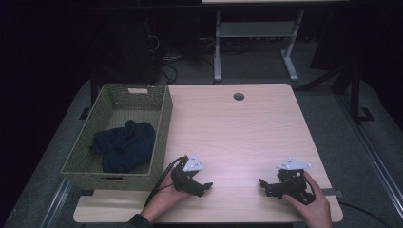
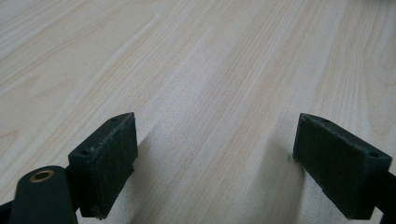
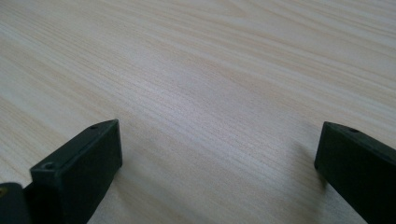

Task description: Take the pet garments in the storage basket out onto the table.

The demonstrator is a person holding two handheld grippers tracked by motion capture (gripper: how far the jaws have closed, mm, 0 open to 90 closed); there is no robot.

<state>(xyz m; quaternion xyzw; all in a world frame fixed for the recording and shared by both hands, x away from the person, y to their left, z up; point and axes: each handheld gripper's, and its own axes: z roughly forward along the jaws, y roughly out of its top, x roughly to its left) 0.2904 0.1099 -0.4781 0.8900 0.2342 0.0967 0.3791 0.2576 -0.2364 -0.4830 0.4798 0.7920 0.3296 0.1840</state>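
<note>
Both grippers rest low on the pale wood-grain surface [image 1: 247, 128] near the bottom edge of the high view, each held in one hand. The left gripper [image 1: 202, 186] sits at lower centre-left with its jaws spread wide and nothing between them; its own view shows two black, blocky pads [image 2: 109, 158] standing apart over bare wood. The right gripper [image 1: 266, 184] at lower right is likewise wide open and empty, its pads [image 3: 84, 168] parted over the same streaked grain.

The nearest thing to work on is the dark blue cloth [image 1: 124, 145], a soft crumpled heap lying inside the woven green basket [image 1: 164, 123] at the left of the frame. It lies up and to the left of the left gripper, just beyond the basket's near right wall, so the left hand is clearly the closer one. The heap seems to run slantwise from lower left to upper right, though its folds are too dark to read surely. The basket is rectangular, stiff-walled, with handle slots
</note>
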